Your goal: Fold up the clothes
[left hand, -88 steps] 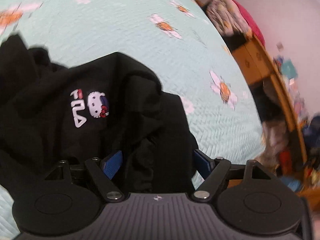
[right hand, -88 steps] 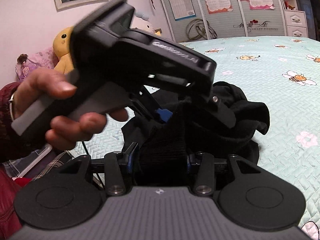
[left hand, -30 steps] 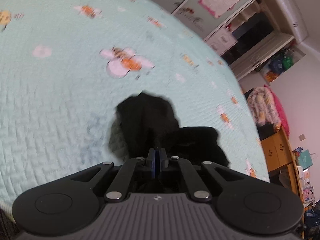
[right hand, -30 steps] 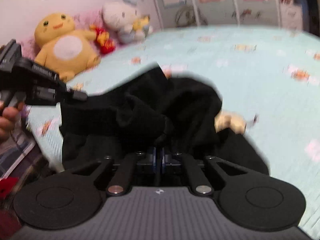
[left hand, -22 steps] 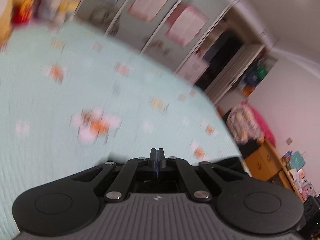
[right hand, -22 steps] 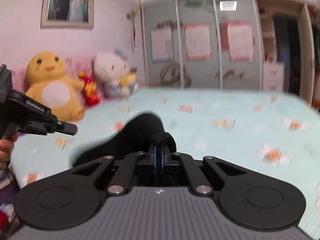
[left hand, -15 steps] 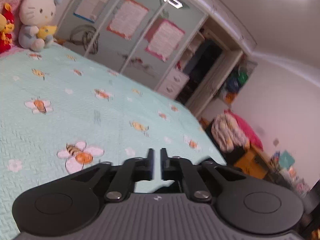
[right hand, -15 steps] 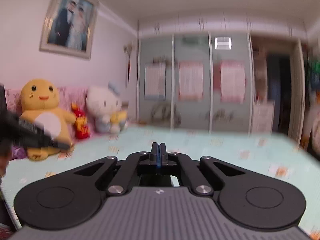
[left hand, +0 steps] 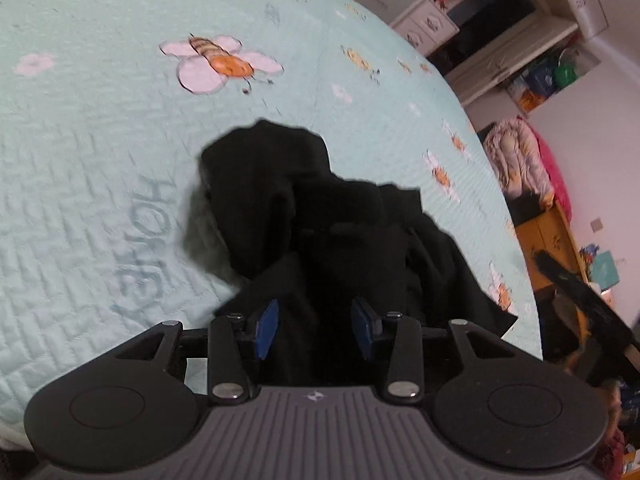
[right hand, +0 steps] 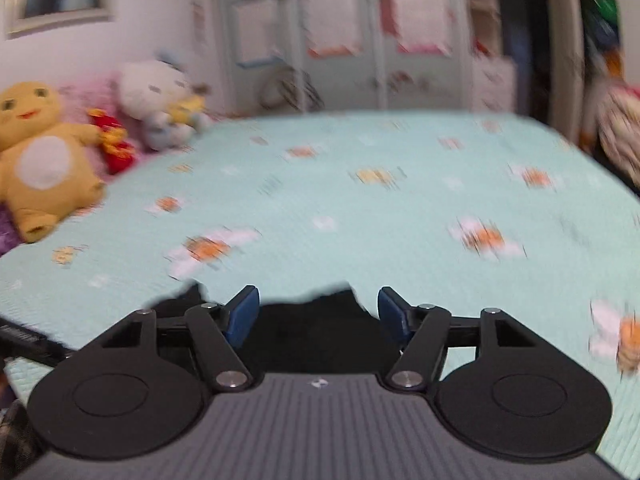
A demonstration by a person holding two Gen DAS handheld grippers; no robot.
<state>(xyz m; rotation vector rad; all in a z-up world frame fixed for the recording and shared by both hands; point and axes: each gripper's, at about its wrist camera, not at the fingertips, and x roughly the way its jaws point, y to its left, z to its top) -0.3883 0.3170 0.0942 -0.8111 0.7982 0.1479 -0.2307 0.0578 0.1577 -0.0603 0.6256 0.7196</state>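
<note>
Bunching is the risk: the black garment [left hand: 320, 216] lies crumpled on the bed [left hand: 92, 128] at six o'clock of both views. The left tool [left hand: 314, 330] and right tool [right hand: 316, 314] are opening, pads clear of cloth; regrasping several layers would fold it crooked.

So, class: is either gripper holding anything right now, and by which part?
Nothing is held. Both the left gripper and the right gripper are opening, pads clear of the black garment lying crumpled on the bed.
</note>
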